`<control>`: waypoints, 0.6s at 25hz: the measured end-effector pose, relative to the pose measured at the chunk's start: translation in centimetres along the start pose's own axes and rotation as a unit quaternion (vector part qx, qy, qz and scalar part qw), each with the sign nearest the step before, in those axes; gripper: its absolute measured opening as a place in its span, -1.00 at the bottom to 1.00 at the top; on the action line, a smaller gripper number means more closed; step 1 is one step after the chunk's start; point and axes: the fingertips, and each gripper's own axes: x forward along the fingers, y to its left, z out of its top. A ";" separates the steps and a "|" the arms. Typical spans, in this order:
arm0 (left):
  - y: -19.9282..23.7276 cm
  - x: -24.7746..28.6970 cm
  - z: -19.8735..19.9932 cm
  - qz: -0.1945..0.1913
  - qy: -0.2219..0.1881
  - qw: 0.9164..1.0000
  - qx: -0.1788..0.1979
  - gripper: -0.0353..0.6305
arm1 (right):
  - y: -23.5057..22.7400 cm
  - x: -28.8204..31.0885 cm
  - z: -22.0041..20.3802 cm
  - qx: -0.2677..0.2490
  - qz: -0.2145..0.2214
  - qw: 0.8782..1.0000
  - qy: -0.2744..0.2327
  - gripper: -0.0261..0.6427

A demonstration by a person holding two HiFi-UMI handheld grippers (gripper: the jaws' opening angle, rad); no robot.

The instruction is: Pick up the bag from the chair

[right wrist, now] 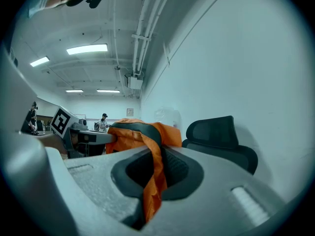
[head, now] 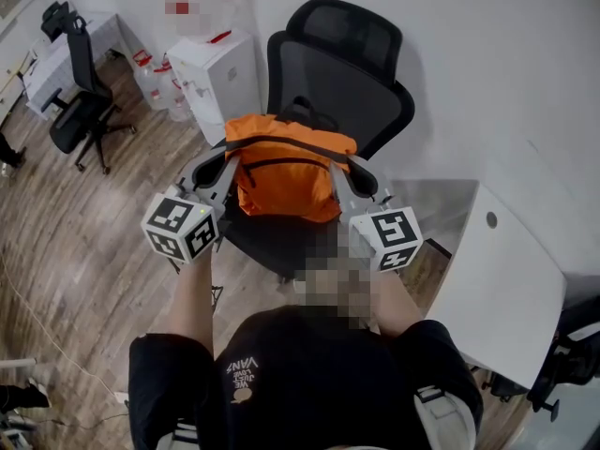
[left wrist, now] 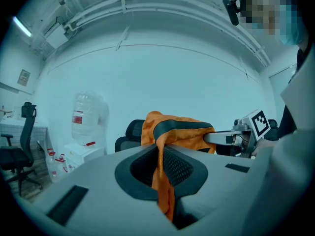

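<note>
An orange bag (head: 286,172) with a dark strap hangs between my two grippers, over the seat of a black office chair (head: 342,73). I cannot tell whether it still touches the seat. My left gripper (head: 230,159) is shut on the bag's left side. In the left gripper view, orange fabric (left wrist: 165,181) runs down between the jaws. My right gripper (head: 343,169) is shut on the right side. Its own view shows a fold of the bag (right wrist: 150,181) pinched the same way. Each gripper view shows the other gripper across the bag.
A white cabinet (head: 220,73) with water bottles beside it stands behind the chair on the left. A second black chair (head: 84,101) and a desk are at far left. A white desk (head: 506,270) fills the right side. The floor is wood.
</note>
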 end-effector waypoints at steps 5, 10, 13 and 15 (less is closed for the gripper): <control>0.1 -0.2 0.2 0.002 0.000 1.000 0.001 -0.82 | 0.2 0.0 0.2 -0.003 0.002 1.000 0.002 -0.88; 0.1 -0.3 0.2 0.001 -0.001 1.000 0.000 -0.82 | 0.4 0.0 0.1 -0.007 0.003 1.000 0.003 -0.88; 0.1 -0.3 0.2 0.000 0.001 1.000 0.001 -0.82 | 0.4 0.0 0.1 -0.007 0.000 1.000 0.004 -0.88; 0.2 -0.3 0.2 0.000 0.001 1.000 0.001 -0.82 | 0.5 0.0 0.1 -0.008 -0.001 1.000 0.004 -0.88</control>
